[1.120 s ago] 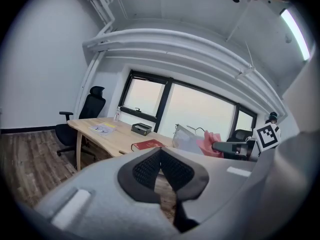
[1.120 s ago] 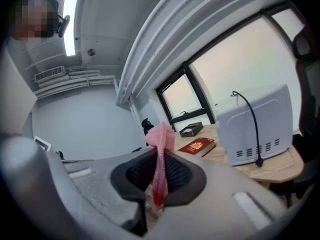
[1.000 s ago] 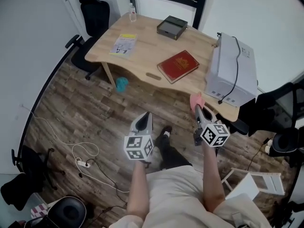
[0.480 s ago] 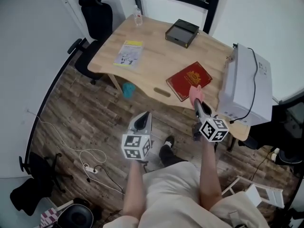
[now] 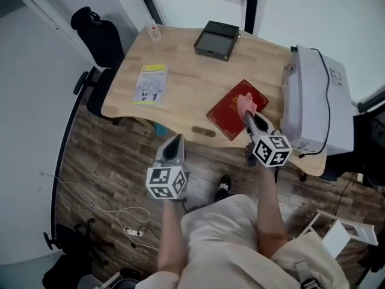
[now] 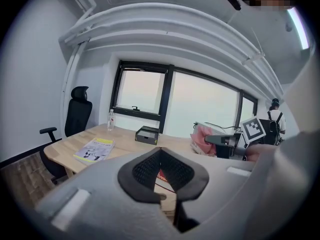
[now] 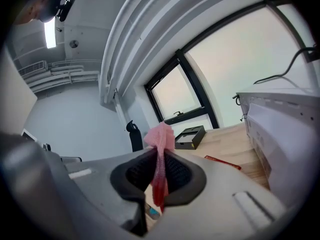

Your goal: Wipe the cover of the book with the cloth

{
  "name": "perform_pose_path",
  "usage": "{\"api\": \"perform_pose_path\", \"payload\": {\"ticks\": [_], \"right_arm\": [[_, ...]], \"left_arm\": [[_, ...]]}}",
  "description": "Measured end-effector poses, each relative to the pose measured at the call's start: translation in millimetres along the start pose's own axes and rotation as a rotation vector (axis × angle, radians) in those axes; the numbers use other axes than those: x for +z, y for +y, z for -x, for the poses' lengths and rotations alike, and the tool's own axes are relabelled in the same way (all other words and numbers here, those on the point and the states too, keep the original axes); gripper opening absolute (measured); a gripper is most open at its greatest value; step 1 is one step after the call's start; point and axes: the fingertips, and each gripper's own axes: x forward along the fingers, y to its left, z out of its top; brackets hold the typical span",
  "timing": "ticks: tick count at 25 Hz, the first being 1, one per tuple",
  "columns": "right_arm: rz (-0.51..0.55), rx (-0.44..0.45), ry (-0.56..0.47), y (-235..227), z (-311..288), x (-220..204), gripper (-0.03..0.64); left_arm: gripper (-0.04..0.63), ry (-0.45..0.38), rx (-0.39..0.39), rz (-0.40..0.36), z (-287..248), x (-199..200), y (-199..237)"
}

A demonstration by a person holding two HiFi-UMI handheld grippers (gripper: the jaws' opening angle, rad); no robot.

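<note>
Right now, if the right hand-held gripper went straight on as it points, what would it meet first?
Probably the black box at the desk's far edge. The pink cloth in its jaws seems to pass just above the red book, though the height is unclear.

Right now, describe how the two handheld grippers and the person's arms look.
Both the left gripper and the right gripper are grey moulded plastic tapering to a narrow tip, with black textured pads inside. Each carries a white cube printed with black square markers. No cables show. The person wears a cream short-sleeved top, forearms bare.
</note>
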Motion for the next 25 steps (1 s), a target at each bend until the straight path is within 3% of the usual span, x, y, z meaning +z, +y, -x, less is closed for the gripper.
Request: {"api": "perform_pose_path", "payload": {"ticks": [8,15,21,25], "right_arm": [[0.056,-0.068,0.044,-20,-7,-2,0.029],[0.072,-0.186,0.106,-58,-21,-14,0.029],[-0.021,-0.376,0.121,-105,-53,-26,0.029],[-0.027,-0.448,0.127,-114,-76,-25,0.029]], "left_arm": [[0.006,-0.017,-0.076,0.006,-55,19,2],[0.006,0.035,-0.186,-0.004,-122,17,7],[0.006,0.093,-0.412,-0.259,-197,34,-3],[0.006,0.125,-0.548,-0.306,-244,46,0]]}}
